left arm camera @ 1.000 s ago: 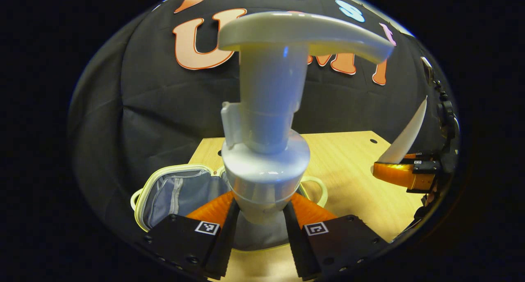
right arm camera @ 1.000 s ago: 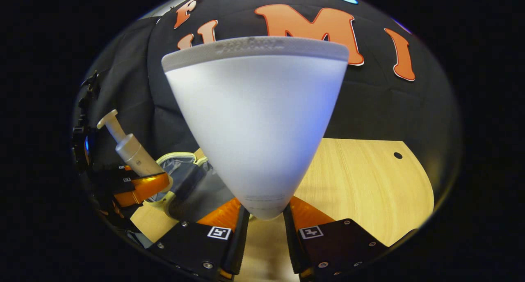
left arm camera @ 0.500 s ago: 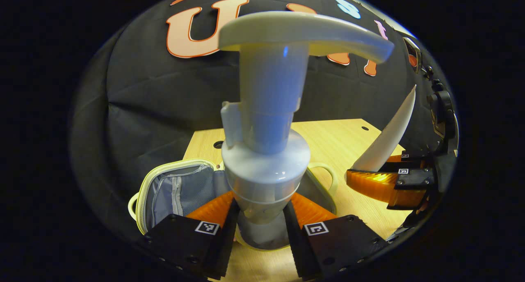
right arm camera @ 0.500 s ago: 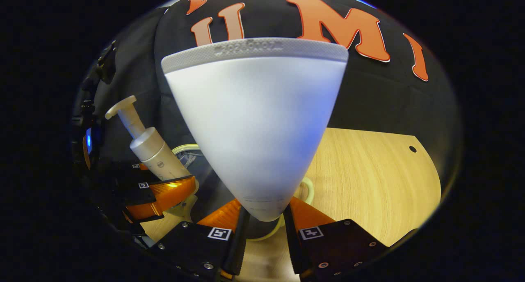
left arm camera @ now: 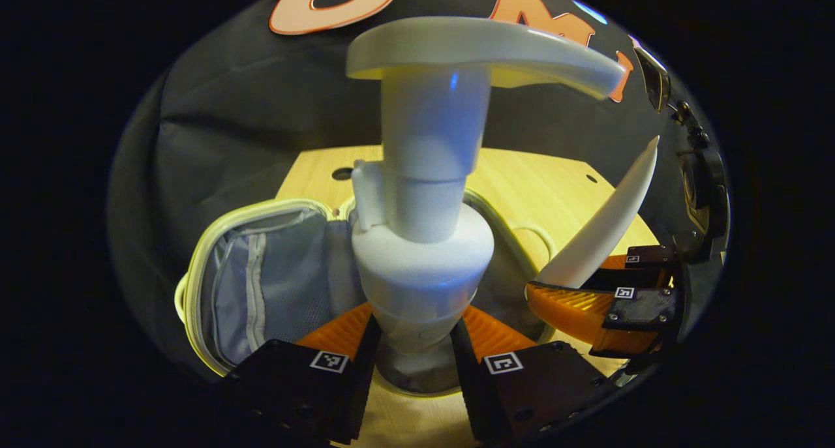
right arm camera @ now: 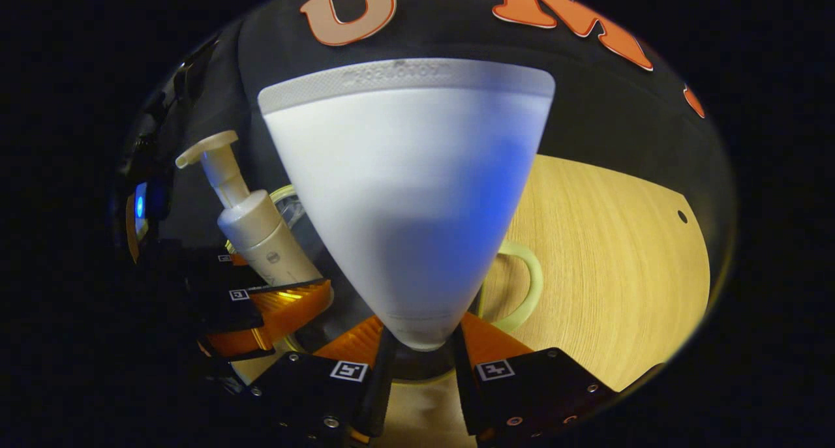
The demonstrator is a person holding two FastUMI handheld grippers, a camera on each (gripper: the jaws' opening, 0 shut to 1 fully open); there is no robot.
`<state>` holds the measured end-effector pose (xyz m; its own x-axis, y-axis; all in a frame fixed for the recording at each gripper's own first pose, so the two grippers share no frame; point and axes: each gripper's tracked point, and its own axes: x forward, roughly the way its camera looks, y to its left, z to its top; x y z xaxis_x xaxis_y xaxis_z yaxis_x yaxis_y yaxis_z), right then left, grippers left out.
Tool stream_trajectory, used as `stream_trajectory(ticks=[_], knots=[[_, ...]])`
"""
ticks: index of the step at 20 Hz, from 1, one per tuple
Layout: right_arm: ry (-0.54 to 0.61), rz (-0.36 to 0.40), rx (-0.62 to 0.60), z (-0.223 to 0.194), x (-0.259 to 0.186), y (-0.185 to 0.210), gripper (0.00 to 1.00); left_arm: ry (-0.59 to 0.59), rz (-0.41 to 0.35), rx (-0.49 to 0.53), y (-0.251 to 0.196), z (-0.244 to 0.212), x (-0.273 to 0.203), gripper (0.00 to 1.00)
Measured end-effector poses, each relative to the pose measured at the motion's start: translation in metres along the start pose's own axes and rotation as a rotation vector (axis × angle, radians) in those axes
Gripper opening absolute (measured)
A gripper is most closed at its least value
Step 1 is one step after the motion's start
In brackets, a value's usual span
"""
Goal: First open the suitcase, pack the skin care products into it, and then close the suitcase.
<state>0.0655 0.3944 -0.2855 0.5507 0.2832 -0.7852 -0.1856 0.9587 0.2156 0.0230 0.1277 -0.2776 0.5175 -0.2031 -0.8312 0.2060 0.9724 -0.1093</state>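
White plastic looms closest in the left gripper view: a pump bottle (left arm camera: 421,239) stands upright between the left gripper (left arm camera: 412,343) fingers, both pressing its lower body, its flat pump head pointing right at the top. In the right gripper view the right gripper (right arm camera: 417,347) is clamped the same way on the narrow end of a pale, matte tube (right arm camera: 408,194) that widens upward to a crimped, ribbed seam. Each view also catches the other tool off to the side, with its item tilted in its grip. Beneath the bottle lies the suitcase (left arm camera: 215,291), small and open, with a pale yellow-green piped rim, grey lining, a mesh pocket and a zip on the lid half at left; its curved handle (right arm camera: 525,285) shows beside the tube. Both items hang above the open case, though whether either touches the lining is hidden. The case rests on a light wood table (right arm camera: 607,265) with small round holes near its far edge. Behind it hangs creased black cloth (left arm camera: 248,115).
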Motion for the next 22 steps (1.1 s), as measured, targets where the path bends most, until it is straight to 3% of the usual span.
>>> stream_trajectory(ticks=[10,13,14,15,16,17,18,22], knots=[[0.254,0.064,0.119,-0.025,0.046,-0.002,0.46,0.277,0.018,0.014,-0.002,-0.022,0.034,0.61],[0.335,0.091,0.192,-0.026,0.051,-0.002,0.51,0.326,0.041,-0.080,-0.002,-0.020,0.033,0.60],[0.355,0.096,0.219,-0.027,0.052,-0.002,0.46,0.337,0.045,-0.109,-0.001,-0.019,0.034,0.61],[0.371,0.103,0.233,-0.028,0.054,-0.002,0.51,0.354,0.048,-0.124,-0.002,-0.020,0.033,0.61],[0.386,0.104,0.240,-0.029,0.052,-0.003,0.46,0.367,0.052,-0.127,-0.002,-0.021,0.034,0.62],[0.390,0.111,0.240,-0.029,0.053,-0.003,0.51,0.373,0.047,-0.120,-0.003,-0.019,0.035,0.64],[0.391,0.117,0.238,-0.030,0.052,-0.002,0.46,0.374,0.045,-0.116,-0.002,-0.019,0.034,0.64],[0.366,0.113,0.237,-0.025,0.046,-0.004,0.52,0.378,0.052,-0.133,-0.001,-0.023,0.030,0.61]])
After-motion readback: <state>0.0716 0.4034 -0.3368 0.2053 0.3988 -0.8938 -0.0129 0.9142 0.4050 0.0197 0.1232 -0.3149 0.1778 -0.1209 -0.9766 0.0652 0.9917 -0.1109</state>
